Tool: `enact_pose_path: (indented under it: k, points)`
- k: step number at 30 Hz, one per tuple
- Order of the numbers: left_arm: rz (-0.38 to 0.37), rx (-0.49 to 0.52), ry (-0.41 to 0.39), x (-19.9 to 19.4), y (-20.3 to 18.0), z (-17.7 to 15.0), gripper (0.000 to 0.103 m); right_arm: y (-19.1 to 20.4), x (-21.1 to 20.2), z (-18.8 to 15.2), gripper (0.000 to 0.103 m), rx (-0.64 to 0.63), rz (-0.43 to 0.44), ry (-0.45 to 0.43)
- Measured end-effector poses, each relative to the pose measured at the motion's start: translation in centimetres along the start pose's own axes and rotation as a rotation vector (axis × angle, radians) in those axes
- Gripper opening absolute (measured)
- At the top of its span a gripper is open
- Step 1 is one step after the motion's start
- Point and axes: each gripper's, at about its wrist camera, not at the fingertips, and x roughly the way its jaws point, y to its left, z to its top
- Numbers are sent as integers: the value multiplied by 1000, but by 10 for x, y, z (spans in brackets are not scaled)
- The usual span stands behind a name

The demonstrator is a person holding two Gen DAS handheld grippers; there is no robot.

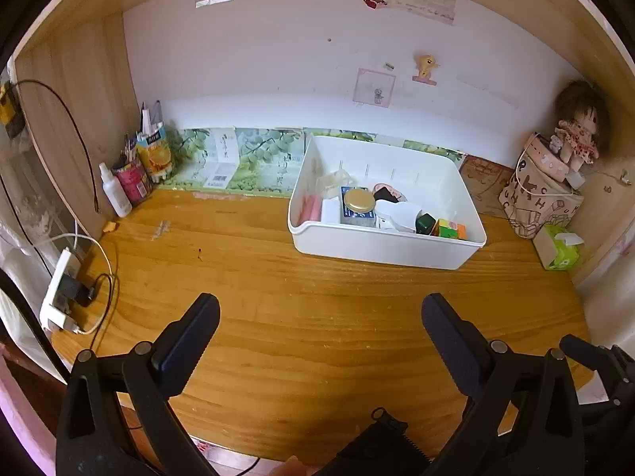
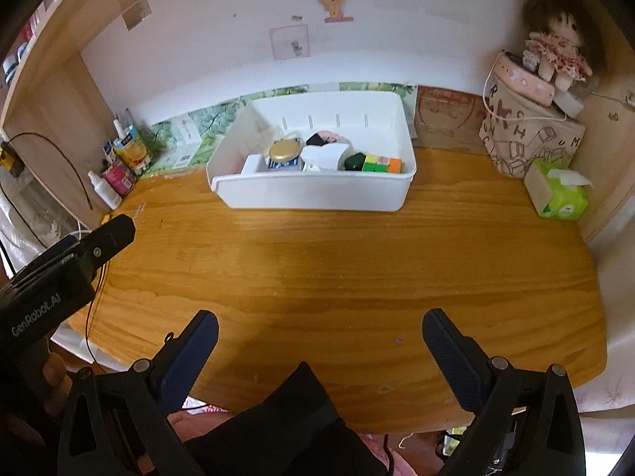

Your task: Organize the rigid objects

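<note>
A white plastic bin [image 1: 381, 252] stands at the back of the wooden desk [image 1: 301, 317]; it also shows in the right wrist view [image 2: 317, 194]. Inside lie a gold-lidded jar [image 1: 359, 200] on a blue box, a colourful puzzle cube [image 1: 452, 230], a dark green block [image 1: 426, 223], a white bottle [image 1: 401, 212] and pink items [image 1: 311, 208]. My left gripper [image 1: 320, 319] is open and empty above the desk's front. My right gripper [image 2: 320, 335] is open and empty, also near the front edge. Both are well short of the bin.
A cloth bag [image 2: 532, 139] with a doll [image 2: 555, 43] on it and a green tissue pack [image 2: 563, 194] stand at the right. Cups of pens and a spray bottle [image 1: 115, 190] stand at the back left. A power strip [image 1: 63, 289] with cables lies at the left edge.
</note>
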Motion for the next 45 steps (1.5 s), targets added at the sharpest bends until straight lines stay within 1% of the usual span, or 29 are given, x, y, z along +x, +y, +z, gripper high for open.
enact_pose_path:
  k: [8, 16, 21, 29, 45]
  points:
    - [2, 42, -63, -3, -10, 10, 102, -4, 7, 10, 103, 14, -12, -11]
    - [2, 69, -59, 3, -17, 15, 102, -9, 9, 17, 103, 26, -17, -35]
    - [10, 83, -46, 5, -21, 15, 102, -10, 12, 18, 103, 29, -10, -27]
    - [21, 94, -53, 5, -22, 14, 102, -8, 15, 19, 103, 25, -7, -15]
    - [18, 105, -53, 6, -21, 14, 102, -6, 19, 19, 103, 26, -6, 3]
